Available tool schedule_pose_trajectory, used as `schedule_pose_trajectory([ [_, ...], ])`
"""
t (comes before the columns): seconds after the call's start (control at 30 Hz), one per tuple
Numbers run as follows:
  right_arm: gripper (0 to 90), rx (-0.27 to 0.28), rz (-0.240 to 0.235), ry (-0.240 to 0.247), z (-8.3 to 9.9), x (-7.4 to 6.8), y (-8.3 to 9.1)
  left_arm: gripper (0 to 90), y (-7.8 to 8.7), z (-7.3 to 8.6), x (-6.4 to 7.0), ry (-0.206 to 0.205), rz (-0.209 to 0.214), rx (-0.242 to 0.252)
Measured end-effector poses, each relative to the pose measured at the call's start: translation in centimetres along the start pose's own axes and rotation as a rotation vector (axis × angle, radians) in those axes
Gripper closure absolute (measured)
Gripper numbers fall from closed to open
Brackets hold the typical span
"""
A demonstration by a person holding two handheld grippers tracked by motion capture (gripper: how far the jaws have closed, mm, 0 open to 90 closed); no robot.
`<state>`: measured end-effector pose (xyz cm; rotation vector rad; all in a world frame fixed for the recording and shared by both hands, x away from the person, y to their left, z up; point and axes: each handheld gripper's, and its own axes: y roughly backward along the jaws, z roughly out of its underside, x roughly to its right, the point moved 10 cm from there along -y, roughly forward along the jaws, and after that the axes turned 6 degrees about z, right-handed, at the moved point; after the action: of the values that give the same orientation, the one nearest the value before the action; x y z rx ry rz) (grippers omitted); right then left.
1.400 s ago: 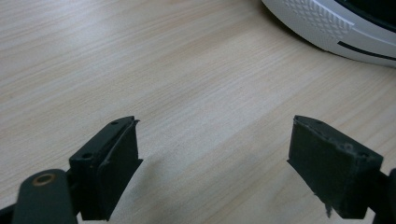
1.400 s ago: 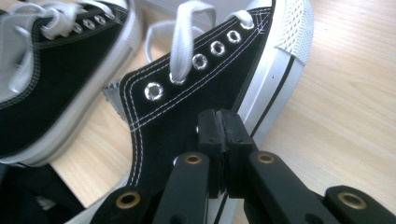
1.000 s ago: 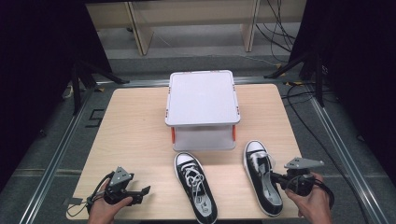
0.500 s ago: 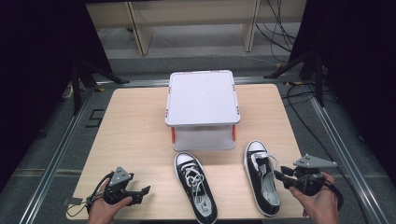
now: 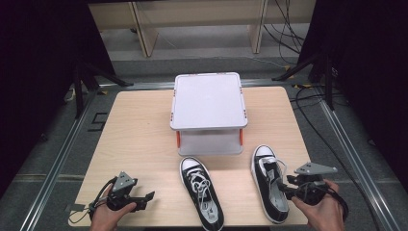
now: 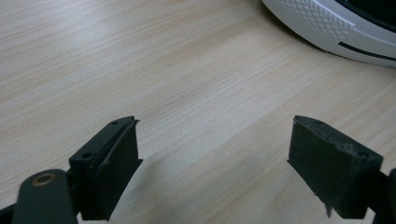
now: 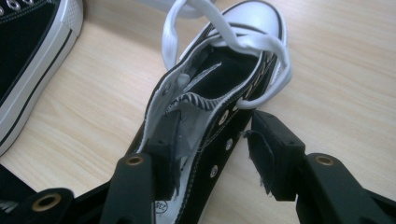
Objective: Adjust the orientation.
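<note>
Two black canvas sneakers with white laces and white rubber toe caps lie on the pale wooden table (image 5: pixel 139 139), toes pointing away from the person. Nearest, the right gripper (image 5: pixel 287 187) straddles the side wall of the right-hand sneaker (image 5: pixel 269 180): one jaw is inside the opening, the other outside, and they stand apart, not yet pinched on the canvas. The left gripper (image 5: pixel 146 197) hovers low over bare wood with its jaws spread wide, gripping nothing, near the other sneaker (image 5: pixel 201 192). I'd say the job is barely begun: both shoes sit on the table, neither lifted. Farther off stands a white plastic storage box with orange latches (image 5: pixel 209 115), lid on and flat, so what it contains cannot be seen.
</note>
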<state>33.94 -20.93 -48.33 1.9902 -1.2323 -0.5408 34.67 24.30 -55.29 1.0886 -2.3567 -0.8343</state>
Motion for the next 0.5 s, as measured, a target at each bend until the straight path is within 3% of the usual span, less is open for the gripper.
schedule_pose_trajectory([
  [0.03, 56.3, -0.050, 0.004, -0.021, 0.2, -0.3, -0.1, 15.6, 0.0, 0.0, 0.1, 0.005, 0.003, 0.002],
  [0.17, 58.6, -0.073, -0.002, 0.024, -0.2, -0.3, -1.0, 15.6, 0.0, 0.0, 0.0, 0.007, 0.001, -0.001],
  [0.23, 59.9, -0.102, -0.006, 0.027, -0.2, -0.4, -1.3, 15.6, 0.0, 0.0, 0.0, 0.008, 0.002, 0.000],
  [0.27, 60.7, -0.133, 0.013, -0.008, -0.1, -0.6, -1.1, 15.6, 0.0, 0.0, 0.0, 0.007, 0.003, 0.000],
  [0.3, 61.3, -0.163, 0.011, 0.016, -0.1, -0.4, -1.3, 15.6, 0.0, 0.0, 0.0, 0.007, 0.004, -0.001],
  [0.5, 63.6, -0.216, 0.006, 0.041, -0.5, -0.1, -1.6, 15.7, -0.1, 0.0, 0.1, 0.007, 0.004, 0.004],
])
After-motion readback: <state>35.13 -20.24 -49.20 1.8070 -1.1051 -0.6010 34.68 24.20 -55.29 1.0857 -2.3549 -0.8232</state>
